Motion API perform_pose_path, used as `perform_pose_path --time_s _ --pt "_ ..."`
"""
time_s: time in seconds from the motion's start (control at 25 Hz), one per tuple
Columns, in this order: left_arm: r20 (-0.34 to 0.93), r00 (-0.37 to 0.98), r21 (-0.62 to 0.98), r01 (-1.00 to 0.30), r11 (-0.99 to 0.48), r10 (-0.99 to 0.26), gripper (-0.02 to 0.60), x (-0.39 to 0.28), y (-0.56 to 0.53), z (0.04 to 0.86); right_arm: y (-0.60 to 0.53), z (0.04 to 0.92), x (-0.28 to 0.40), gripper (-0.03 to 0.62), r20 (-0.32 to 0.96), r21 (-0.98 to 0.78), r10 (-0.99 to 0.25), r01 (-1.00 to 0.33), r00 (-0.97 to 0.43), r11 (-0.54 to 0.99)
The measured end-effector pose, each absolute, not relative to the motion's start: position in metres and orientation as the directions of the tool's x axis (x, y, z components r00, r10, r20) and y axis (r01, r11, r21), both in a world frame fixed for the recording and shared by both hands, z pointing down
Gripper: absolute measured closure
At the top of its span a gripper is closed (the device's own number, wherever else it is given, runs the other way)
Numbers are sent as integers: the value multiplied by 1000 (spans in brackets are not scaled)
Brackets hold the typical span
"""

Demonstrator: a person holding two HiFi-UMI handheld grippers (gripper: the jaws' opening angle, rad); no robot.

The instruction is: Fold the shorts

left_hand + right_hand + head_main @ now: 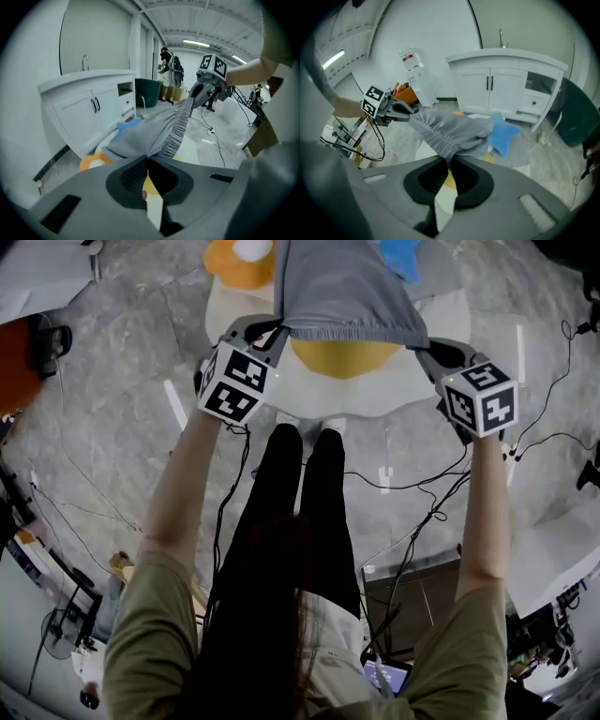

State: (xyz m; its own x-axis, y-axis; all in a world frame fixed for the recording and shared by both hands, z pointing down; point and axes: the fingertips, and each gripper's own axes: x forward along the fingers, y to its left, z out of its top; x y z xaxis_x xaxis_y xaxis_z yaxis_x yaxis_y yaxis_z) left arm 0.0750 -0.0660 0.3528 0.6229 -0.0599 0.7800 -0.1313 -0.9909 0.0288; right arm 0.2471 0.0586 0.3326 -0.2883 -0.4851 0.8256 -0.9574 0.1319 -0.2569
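Two grippers are closing on the grey shorts (345, 287): left gripper (274, 334) and right gripper (424, 345) are each pinching one waistband (356, 335) end. I judge the shorts are being spread, so lowering them flat is coming next.

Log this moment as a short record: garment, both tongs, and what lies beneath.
garment: grey shorts, held up by the elastic waistband, stretched wide
left tongs: shut on one waistband corner
right tongs: shut on the other corner
beneath: white surface with a yellow patch; blue cloth and orange item beyond
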Motion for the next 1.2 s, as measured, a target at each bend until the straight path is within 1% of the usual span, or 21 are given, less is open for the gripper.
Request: perform_pose_path --time_s 0.2,0.36,0.48,0.76,1.04,1.2 --pt "883 462 152 -126 -980 78 566 11 34 476 143 463 196 569 894 -262 -338 -955 -294 137" --pt "921 357 222 -160 -962 153 566 -37 92 539 198 529 148 569 908 -304 -253 -940 -335 155" --pt "929 335 236 -197 -952 160 566 -53 115 562 238 560 125 569 913 -318 -202 -928 -355 194" --pt "937 314 202 -138 -970 151 566 -67 167 589 296 595 106 569 920 -305 -199 -936 -337 173" --pt "948 283 192 -151 -970 143 565 -76 186 655 306 662 105 569 939 -259 -163 -934 -303 244" --pt "959 248 183 -162 -970 140 561 -79 187 682 308 693 104 567 951 -255 -106 -931 -290 260"
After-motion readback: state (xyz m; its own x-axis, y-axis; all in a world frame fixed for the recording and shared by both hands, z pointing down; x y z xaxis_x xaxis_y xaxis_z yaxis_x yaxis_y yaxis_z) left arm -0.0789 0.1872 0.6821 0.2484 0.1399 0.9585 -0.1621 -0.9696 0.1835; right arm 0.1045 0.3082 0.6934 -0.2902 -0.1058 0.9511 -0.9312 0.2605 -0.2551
